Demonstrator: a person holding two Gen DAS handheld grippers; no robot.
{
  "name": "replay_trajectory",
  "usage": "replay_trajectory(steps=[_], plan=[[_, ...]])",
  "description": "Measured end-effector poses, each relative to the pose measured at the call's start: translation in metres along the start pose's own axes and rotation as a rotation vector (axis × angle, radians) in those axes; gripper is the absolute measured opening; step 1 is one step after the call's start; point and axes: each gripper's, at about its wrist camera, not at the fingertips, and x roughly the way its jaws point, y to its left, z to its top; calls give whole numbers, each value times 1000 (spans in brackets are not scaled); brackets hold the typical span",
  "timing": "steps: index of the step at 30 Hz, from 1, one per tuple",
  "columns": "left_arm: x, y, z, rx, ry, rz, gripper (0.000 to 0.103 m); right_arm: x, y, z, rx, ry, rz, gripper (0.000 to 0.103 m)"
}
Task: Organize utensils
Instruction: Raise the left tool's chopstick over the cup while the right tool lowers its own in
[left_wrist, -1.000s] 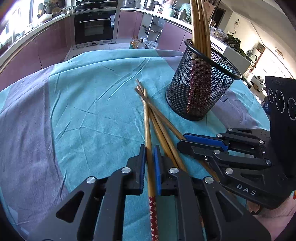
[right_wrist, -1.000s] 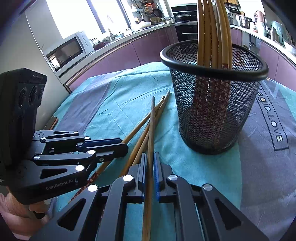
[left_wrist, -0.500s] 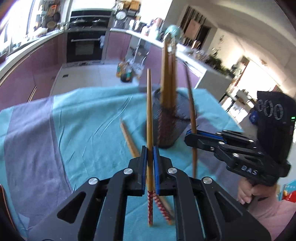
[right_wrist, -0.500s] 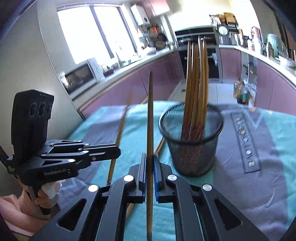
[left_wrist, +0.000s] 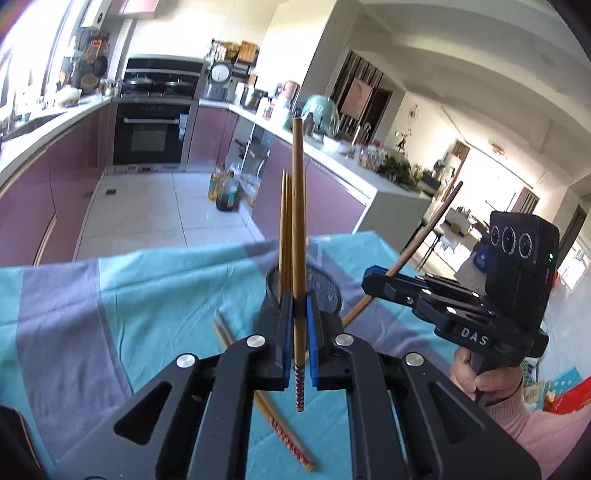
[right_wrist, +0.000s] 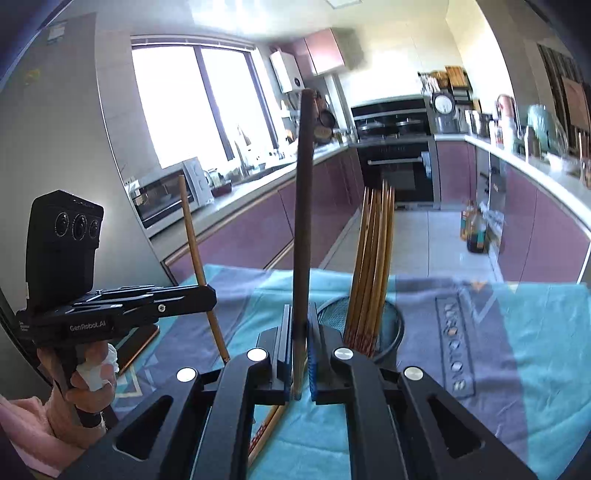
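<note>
While both claws are raised above the table, each is clamped on one long bamboo chopstick. At the lower middle of the left wrist view, the left claw (left_wrist: 300, 332) pinches a light brown chopstick with a red patterned end (left_wrist: 298, 236); its shaft stands upright through the frame's middle and its patterned end hangs free below the blue pads. At the right of that view, the right claw (left_wrist: 373, 282) grips a darker brown chopstick (left_wrist: 424, 236) that slants toward the upper right.

Just behind the left claw stands the round black wire-mesh holder (left_wrist: 325, 288), partly covered by the claw, with a bundle of bamboo chopsticks (left_wrist: 285, 236) upright inside it. In the right wrist view the holder (right_wrist: 391, 332) sits at centre right, its lower part cut off by the claw's arms. Two loose chopsticks (left_wrist: 280, 424) lie on the teal and grey tablecloth (left_wrist: 129, 295) at the lower middle, mostly hidden under the left claw's frame.

Open cloth spreads to the left of the holder, and in the right wrist view to its right (right_wrist: 535, 332). The table's far edge runs across mid-frame, with pale tiled floor (left_wrist: 155, 206) beyond. A flat dark object with a copper rim (right_wrist: 142, 343) lies near the left edge of the table; what it is cannot be made out. The hand holding the right claw's grip (left_wrist: 480, 373) is cut off at the lower right.
</note>
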Motion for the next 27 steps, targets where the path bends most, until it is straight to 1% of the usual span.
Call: replay_trajectory(steps=[5, 9, 13, 15, 17, 20, 27], plan=[[-4, -12, 27, 19, -71, -4, 7, -9, 0, 21, -34, -52, -17, 6], [-5, -25, 47, 41, -116, 8, 7, -13, -4, 34, -38, -86, -30, 6], [-2, -36, 59, 58, -139, 20, 7, -14, -8, 44, -35, -118, -43, 6], [2, -42, 63, 72, -150, 48, 7, -11, -11, 47, -41, -126, -63, 6], [8, -45, 65, 76, -142, 54, 7, -5, -16, 49, -33, -121, -66, 6], [18, -49, 64, 93, -131, 86, 7, 5, -21, 45, -24, -99, -82, 6], [49, -44, 56, 104, -25, 91, 7, 39, -33, 31, -7, 0, -98, 6]])
